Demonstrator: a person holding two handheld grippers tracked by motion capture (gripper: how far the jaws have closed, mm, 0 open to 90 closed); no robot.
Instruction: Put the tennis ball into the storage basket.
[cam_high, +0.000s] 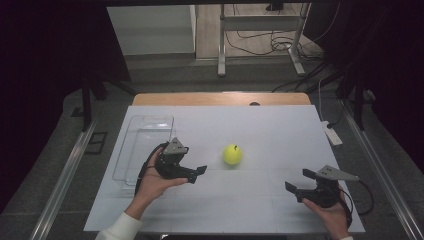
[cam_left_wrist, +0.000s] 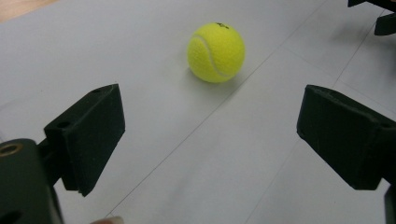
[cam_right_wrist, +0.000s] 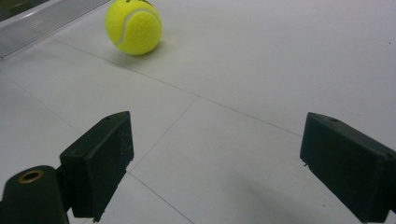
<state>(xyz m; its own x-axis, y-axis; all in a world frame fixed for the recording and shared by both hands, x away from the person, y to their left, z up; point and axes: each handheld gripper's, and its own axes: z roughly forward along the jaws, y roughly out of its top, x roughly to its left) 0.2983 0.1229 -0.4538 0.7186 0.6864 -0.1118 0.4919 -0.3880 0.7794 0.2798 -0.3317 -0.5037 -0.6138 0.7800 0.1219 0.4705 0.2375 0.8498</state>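
Note:
A yellow-green tennis ball (cam_high: 232, 154) rests on the white table (cam_high: 260, 130) near its middle. My left gripper (cam_high: 196, 174) is held just left of the ball, jaws wide apart and pointing toward it, nothing between them. From the left gripper view the ball (cam_left_wrist: 216, 52) lies a short way ahead of the open left gripper (cam_left_wrist: 212, 140). My right gripper (cam_high: 298, 183) hovers near the front right of the table, open and empty. In the right gripper view the ball (cam_right_wrist: 133, 27) sits farther off at the upper left, beyond the right gripper (cam_right_wrist: 215, 163).
A clear plastic tray (cam_high: 145, 145) lies along the table's left side, right behind my left hand; its edge (cam_right_wrist: 42, 23) shows in the right gripper view. A white remote-like item (cam_high: 331, 134) sits at the table's right edge. Cables and a metal stand are on the floor beyond.

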